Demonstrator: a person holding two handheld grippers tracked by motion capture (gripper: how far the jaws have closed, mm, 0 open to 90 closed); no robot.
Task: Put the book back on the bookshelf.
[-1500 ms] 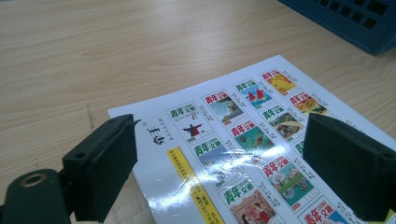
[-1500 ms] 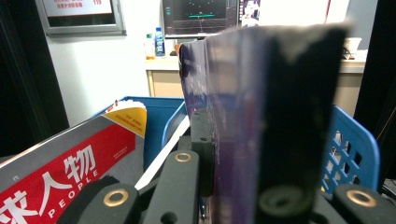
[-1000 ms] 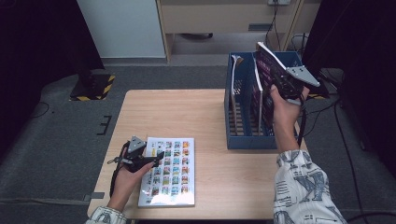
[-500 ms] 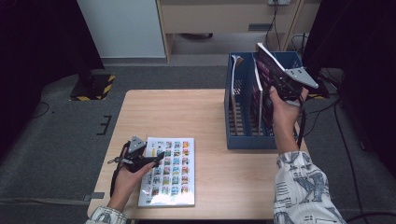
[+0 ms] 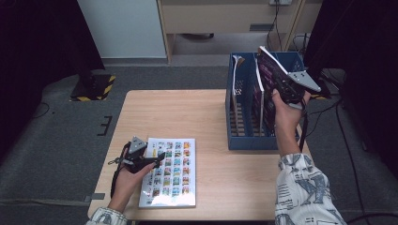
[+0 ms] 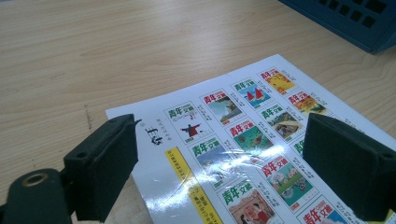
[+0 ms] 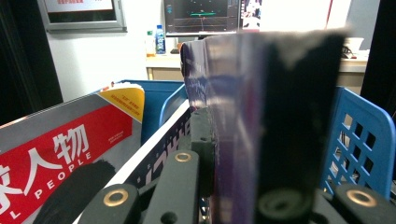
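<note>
A white magazine (image 5: 171,173) with rows of small cover pictures lies flat near the table's front left. My left gripper (image 5: 157,158) hovers over its left edge, jaws open; in the left gripper view the magazine (image 6: 233,135) lies below and between the spread fingers (image 6: 105,163). My right gripper (image 5: 280,83) is shut on a purple magazine (image 5: 268,63), held tilted above the blue crate (image 5: 232,112). In the right gripper view the purple magazine (image 7: 226,84) stands edge-on, clamped in the gripper (image 7: 243,130).
The blue crate (image 7: 359,135) stands at the table's right and holds several upright magazines, one with a red cover (image 7: 60,158). Bare wooden tabletop (image 5: 178,115) stretches between the flat magazine and the crate. Dark floor and cables surround the table.
</note>
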